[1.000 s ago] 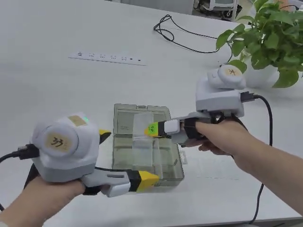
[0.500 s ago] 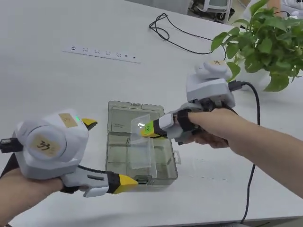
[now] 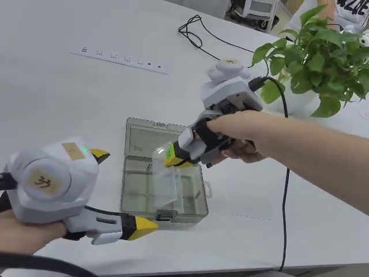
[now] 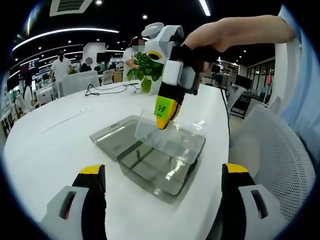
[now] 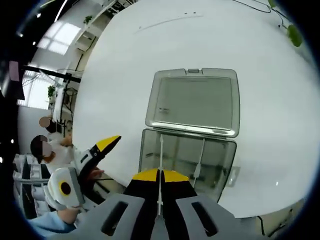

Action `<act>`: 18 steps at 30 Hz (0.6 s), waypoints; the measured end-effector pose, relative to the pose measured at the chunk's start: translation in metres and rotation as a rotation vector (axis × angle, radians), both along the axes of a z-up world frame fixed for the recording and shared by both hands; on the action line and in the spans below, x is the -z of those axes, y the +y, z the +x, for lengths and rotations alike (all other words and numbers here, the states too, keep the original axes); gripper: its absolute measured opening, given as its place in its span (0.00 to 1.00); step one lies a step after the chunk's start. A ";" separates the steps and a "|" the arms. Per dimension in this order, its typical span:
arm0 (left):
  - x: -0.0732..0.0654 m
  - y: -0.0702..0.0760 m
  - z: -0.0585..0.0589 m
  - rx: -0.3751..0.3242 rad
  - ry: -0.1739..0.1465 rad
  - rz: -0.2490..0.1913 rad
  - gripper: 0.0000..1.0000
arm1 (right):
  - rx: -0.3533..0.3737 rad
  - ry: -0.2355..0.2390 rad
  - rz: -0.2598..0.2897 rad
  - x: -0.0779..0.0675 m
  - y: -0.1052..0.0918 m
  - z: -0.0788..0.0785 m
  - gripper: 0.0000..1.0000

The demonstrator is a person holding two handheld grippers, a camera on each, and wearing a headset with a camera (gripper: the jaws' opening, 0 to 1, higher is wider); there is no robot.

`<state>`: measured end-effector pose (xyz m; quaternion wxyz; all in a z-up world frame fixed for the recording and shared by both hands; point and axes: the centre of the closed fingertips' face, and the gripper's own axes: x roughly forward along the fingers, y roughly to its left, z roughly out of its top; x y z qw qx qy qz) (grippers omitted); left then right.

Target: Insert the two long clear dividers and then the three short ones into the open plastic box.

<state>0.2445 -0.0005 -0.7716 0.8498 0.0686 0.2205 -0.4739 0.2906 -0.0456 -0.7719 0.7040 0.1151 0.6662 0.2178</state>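
Over the box (image 3: 144, 210), divider (image 3: 165, 180) — clamped in right gripper (image 3: 169, 157)

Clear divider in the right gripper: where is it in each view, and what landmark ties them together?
Head view: clear divider at centre, hanging below the right gripper.
Left gripper view: centre, below that gripper.
Right gripper view: edge-on thin line between the jaws.
Shared landmark: the open plastic box beneath it.

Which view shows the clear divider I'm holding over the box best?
Left gripper view: the divider hangs broadside from the right gripper above the box. Head view shows it faintly against the box; right gripper view shows it edge-on, as a thin line.
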 end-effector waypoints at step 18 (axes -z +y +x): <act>0.005 0.003 -0.010 -0.006 0.014 -0.028 0.96 | 0.108 0.104 -0.064 0.016 0.001 -0.016 0.02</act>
